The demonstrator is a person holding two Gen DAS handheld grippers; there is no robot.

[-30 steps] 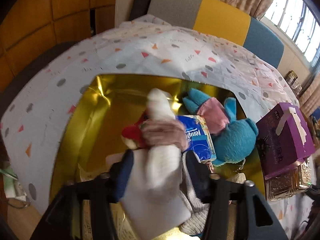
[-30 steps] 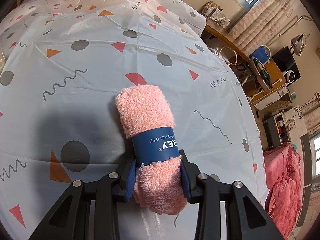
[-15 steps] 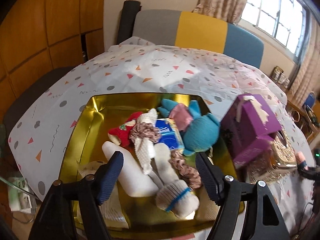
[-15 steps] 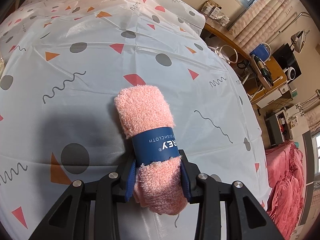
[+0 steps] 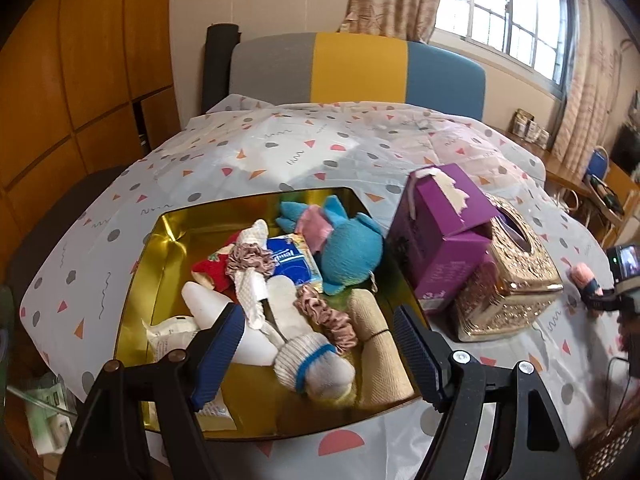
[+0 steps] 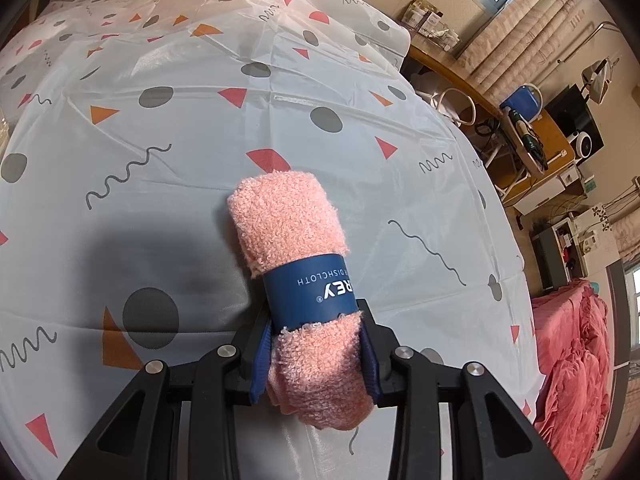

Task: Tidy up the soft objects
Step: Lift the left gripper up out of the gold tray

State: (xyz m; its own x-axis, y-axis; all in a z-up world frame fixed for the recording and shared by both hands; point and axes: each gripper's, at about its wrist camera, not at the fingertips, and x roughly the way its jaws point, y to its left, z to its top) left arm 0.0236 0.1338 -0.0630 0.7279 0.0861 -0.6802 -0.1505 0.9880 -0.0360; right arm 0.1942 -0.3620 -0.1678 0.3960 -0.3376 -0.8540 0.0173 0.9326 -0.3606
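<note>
- While our left gripper (image 5: 320,344) is hanging released, empty, over the gold tray (image 5: 136,264), socks and scrunchies are already lying inside.
- We are clenching our right gripper (image 6: 316,354) on the pink dishcloth roll (image 6: 296,264), lower centre, on the tablecloth (image 6: 160,184), awaiting traying.

Gold tray (image 5: 160,236) near rim partly hidden behind left gripper (image 5: 320,354) fingers. Packet (image 5: 170,336) at tray's near left corner half covered by left finger; print unreadable. Right gripper (image 5: 596,300) at table's right edge tiny, cut by frame; jaws unclear there. Pink dishcloth roll (image 6: 296,240) near end buried between right pads; band lettering partly hidden. Gold tissue box (image 5: 516,280) left side hidden behind purple box (image 5: 440,236).
</note>
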